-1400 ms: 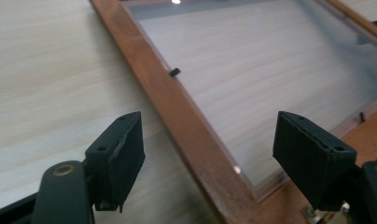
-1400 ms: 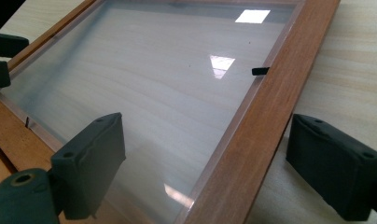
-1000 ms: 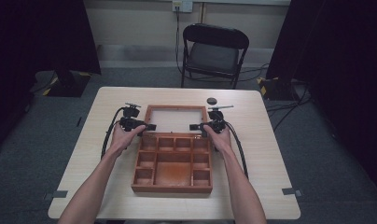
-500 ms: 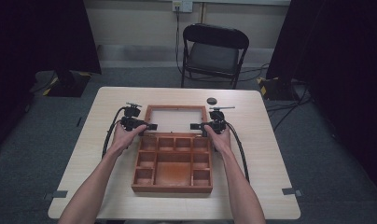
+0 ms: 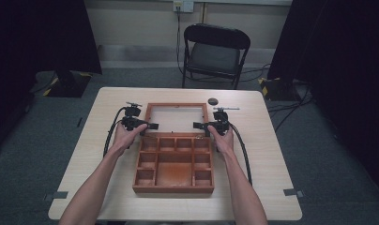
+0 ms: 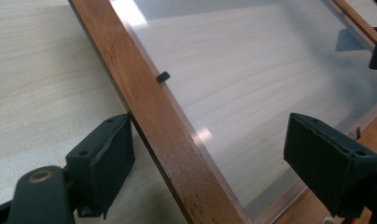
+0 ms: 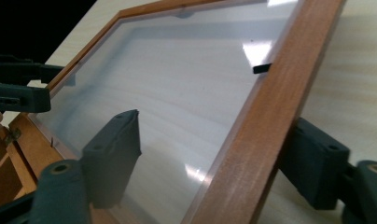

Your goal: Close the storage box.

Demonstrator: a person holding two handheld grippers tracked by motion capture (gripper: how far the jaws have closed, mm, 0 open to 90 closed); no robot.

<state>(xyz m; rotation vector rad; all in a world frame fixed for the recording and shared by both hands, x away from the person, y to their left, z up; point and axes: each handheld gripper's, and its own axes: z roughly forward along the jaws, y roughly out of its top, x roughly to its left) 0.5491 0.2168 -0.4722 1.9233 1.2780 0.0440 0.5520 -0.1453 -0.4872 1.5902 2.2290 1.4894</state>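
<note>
High view: wooden box (image 5: 173, 164) mid-table, its glazed lid (image 5: 177, 118) laid open flat beyond it. Left gripper (image 5: 150, 125) and right gripper (image 5: 197, 125) flank the lid's side rails.

Left gripper view: jaws wide, straddling the rail (image 6: 170, 140), gripping nothing.

Right gripper view: the same, opposite rail (image 7: 263, 121).

box (image 5: 173, 166) on table (image 5: 272, 154) | lid (image 5: 177, 118) behind | chair (image 5: 215, 51) probably beyond table

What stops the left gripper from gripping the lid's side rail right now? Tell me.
Probably nothing. The left gripper is open, with its jaws on either side of the lid's wooden side rail, one outside on the table side, one over the clear pane. Closing should catch it.
</note>
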